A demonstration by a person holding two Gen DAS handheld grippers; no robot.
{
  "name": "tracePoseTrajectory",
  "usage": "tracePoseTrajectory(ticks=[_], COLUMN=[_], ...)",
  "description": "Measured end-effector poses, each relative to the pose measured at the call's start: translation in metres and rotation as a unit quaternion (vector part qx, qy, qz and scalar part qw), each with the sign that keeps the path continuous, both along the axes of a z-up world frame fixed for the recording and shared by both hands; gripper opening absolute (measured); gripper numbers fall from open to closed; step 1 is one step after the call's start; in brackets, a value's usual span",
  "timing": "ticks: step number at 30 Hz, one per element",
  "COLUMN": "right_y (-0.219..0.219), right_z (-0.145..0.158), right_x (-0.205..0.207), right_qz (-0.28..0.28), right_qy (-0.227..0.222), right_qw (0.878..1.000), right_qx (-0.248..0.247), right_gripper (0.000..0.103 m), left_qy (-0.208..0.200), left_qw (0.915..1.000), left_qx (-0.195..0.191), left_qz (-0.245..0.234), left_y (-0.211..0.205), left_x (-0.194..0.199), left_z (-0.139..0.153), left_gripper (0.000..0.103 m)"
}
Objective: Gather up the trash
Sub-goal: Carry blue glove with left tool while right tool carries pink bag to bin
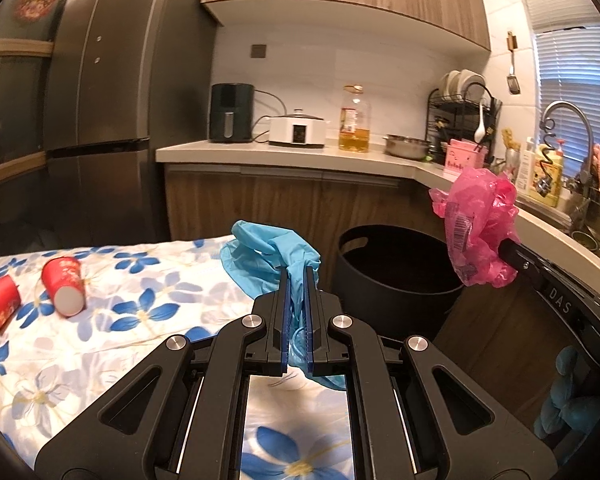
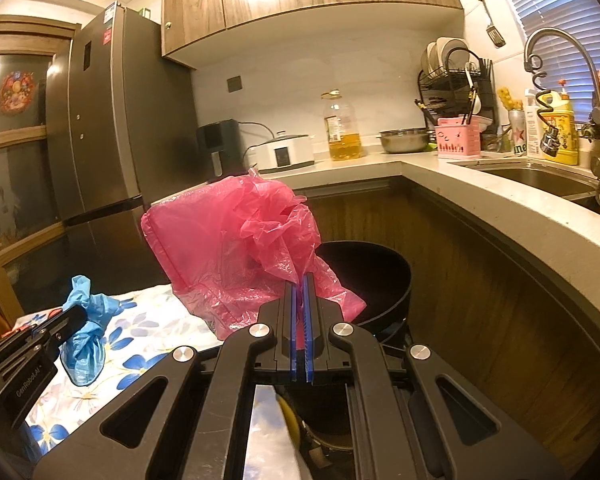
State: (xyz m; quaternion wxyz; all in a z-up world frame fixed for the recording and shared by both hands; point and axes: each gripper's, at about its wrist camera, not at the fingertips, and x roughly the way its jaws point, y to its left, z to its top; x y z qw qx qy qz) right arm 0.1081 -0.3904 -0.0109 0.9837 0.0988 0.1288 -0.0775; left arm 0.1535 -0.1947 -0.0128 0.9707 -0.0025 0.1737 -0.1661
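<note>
My left gripper (image 1: 298,270) is shut on a crumpled blue glove (image 1: 260,260), held above the far edge of the flowered table (image 1: 120,320). My right gripper (image 2: 303,280) is shut on a crumpled pink plastic bag (image 2: 236,248). In the left wrist view that pink bag (image 1: 480,224) hangs at the right, over the far right rim of a black bin (image 1: 396,268). The right wrist view shows the black bin (image 2: 372,280) just behind the bag, and the blue glove (image 2: 86,320) in the left gripper (image 2: 70,318) at the lower left. Two red paper cups (image 1: 64,286) lie tipped on the tablecloth at the left.
A kitchen counter (image 1: 300,152) runs behind the bin and curves round to a sink (image 2: 540,180) on the right. It carries an oil bottle (image 1: 354,120), a white cooker, a black air fryer, a metal bowl and a dish rack. A tall fridge (image 1: 100,100) stands at the left.
</note>
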Motion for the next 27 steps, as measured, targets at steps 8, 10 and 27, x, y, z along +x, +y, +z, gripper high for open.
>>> tracePoseTrajectory(ticks=[8,10,27], right_y=[-0.010,-0.013,-0.029], right_z=[0.001,0.002,0.004], right_x=[-0.002,-0.002,0.003], right_qz=[-0.020,-0.023,-0.050], right_qy=[-0.002,-0.003,-0.009], right_qw=[1.000,1.000,0.999], right_qx=[0.000,0.000,0.000], right_gripper=[0.004,0.004,0.004], left_qy=[-0.007,-0.009,-0.022], left_qw=[0.9997,0.9995,0.9974], left_qx=[0.002,0.002,0.005], left_qz=[-0.025,-0.030,-0.069], left_y=[-0.024,-0.030,-0.068], left_x=[0.007,0.008,0.027], left_z=[0.003,0.004,0.010], left_gripper=[0.005,0.005,0.005])
